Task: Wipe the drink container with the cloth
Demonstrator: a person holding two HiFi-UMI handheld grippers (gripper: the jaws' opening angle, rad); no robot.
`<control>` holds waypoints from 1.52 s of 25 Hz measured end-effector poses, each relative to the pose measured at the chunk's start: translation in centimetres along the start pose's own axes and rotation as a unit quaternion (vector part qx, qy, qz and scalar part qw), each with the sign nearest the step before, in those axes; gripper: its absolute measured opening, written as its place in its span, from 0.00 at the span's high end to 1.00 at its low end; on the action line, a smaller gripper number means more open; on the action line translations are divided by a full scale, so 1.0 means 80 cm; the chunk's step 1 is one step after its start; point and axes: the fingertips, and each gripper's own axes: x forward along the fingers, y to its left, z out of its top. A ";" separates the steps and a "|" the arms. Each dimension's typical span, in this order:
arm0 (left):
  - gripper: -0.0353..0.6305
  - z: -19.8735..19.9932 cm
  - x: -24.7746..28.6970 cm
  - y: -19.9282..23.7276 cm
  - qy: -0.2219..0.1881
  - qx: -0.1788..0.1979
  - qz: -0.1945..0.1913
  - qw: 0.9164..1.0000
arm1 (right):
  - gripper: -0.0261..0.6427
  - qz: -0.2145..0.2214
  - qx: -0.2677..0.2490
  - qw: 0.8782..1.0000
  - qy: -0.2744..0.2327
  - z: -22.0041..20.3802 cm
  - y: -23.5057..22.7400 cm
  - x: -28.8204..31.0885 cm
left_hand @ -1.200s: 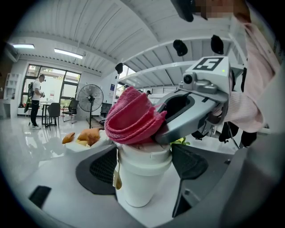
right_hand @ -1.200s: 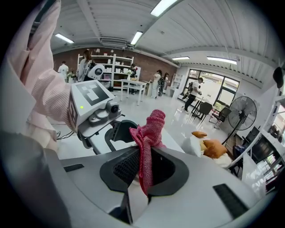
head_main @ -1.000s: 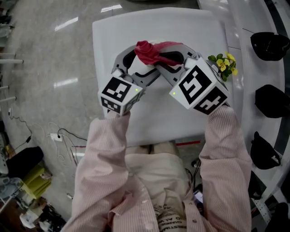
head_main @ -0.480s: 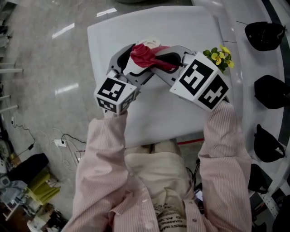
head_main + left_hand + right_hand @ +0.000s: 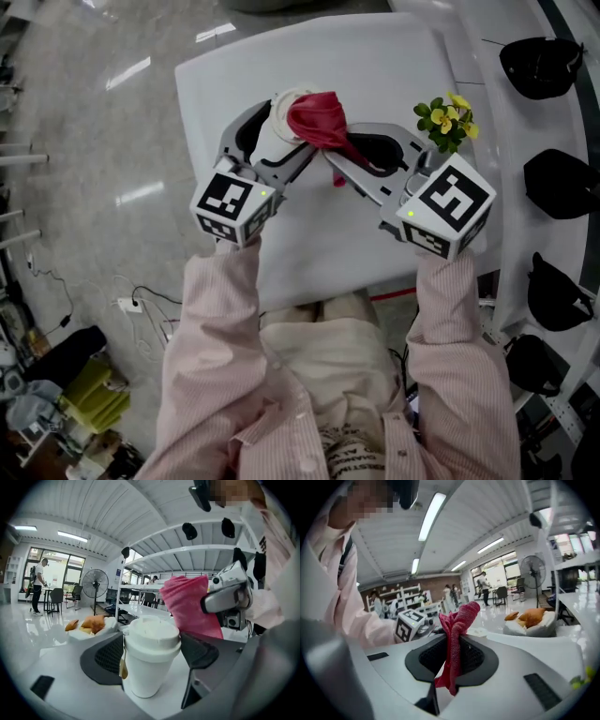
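Holds cup (image 5: 147, 672), probably pinched, between left gripper (image 5: 151, 654) jaws over table's (image 5: 375, 66) 11 o'clock corner. Clamps cloth (image 5: 455, 644) in right gripper (image 5: 452, 660), bunched at lid's (image 5: 151, 630) 3 o'clock. Could pop lid or tip cup loose by pushing sideways; could shed cloth from thin pinch.

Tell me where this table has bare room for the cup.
Crowded: the middle, where the left gripper holds the cup and the right gripper the cloth; flowers at the right edge. Bare: the table's far strip beyond them, and the near strip before its front edge.
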 end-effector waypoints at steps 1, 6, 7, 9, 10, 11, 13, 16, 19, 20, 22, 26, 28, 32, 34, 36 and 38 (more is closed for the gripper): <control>0.39 -0.001 -0.001 0.000 -0.001 -0.001 0.001 1.000 | 0.89 -0.026 0.034 0.998 -0.048 0.003 -0.008 -0.009; 0.39 -0.001 -0.002 -0.002 -0.008 -0.005 0.003 1.000 | 0.89 -0.169 0.176 0.945 -0.218 -0.009 -0.040 -0.044; 0.39 -0.001 -0.003 -0.002 -0.008 -0.005 0.004 1.000 | 0.89 -0.180 0.194 0.936 -0.232 -0.016 -0.041 -0.044; 0.39 0.000 -0.003 -0.003 -0.010 -0.004 0.004 1.000 | 0.89 -0.183 0.230 0.922 -0.252 -0.028 -0.041 -0.037; 0.39 0.001 -0.002 -0.003 -0.012 -0.003 0.004 1.000 | 0.89 -0.184 0.247 0.915 -0.261 -0.032 -0.042 -0.033; 0.39 0.001 -0.001 -0.003 -0.014 -0.003 0.005 1.000 | 0.89 -0.190 0.260 0.908 -0.270 -0.035 -0.044 -0.031; 0.39 0.001 -0.002 -0.004 -0.017 -0.006 0.005 1.000 | 0.89 -0.213 0.279 0.892 -0.285 -0.043 -0.047 -0.028; 0.39 0.003 -0.003 -0.005 -0.021 -0.014 0.006 1.000 | 0.89 -0.233 0.323 0.860 -0.320 -0.052 -0.050 -0.024; 0.39 0.004 -0.004 -0.005 -0.022 -0.015 0.008 1.000 | 0.89 -0.233 0.363 0.834 -0.345 -0.060 -0.051 -0.018; 0.39 0.003 -0.004 -0.005 -0.023 -0.017 0.008 1.000 | 0.89 -0.233 0.370 0.829 -0.349 -0.063 -0.051 -0.016; 0.39 0.002 -0.005 -0.005 -0.025 -0.019 0.009 0.999 | 0.89 -0.229 0.380 0.821 -0.358 -0.066 -0.053 -0.013; 0.39 0.002 -0.005 -0.004 -0.030 -0.017 0.011 0.999 | 0.89 -0.224 0.394 0.810 -0.373 -0.070 -0.055 -0.010; 0.39 0.001 -0.005 -0.004 -0.030 -0.018 0.012 0.999 | 0.89 -0.223 0.400 0.806 -0.375 -0.075 -0.057 -0.009; 0.39 0.001 -0.006 -0.004 -0.030 -0.017 0.012 0.999 | 0.89 -0.219 0.424 0.794 -0.376 -0.087 -0.060 -0.004; 0.39 0.002 -0.006 -0.004 -0.030 -0.016 0.012 0.999 | 0.89 -0.219 0.428 0.793 -0.374 -0.091 -0.061 0.000; 0.39 0.002 -0.006 -0.004 -0.030 -0.016 0.012 0.999 | 0.89 -0.221 0.431 0.792 -0.372 -0.096 -0.062 0.003; 0.39 0.002 -0.006 -0.004 -0.030 -0.016 0.012 0.999 | 0.89 -0.222 0.435 0.789 -0.373 -0.101 -0.064 0.006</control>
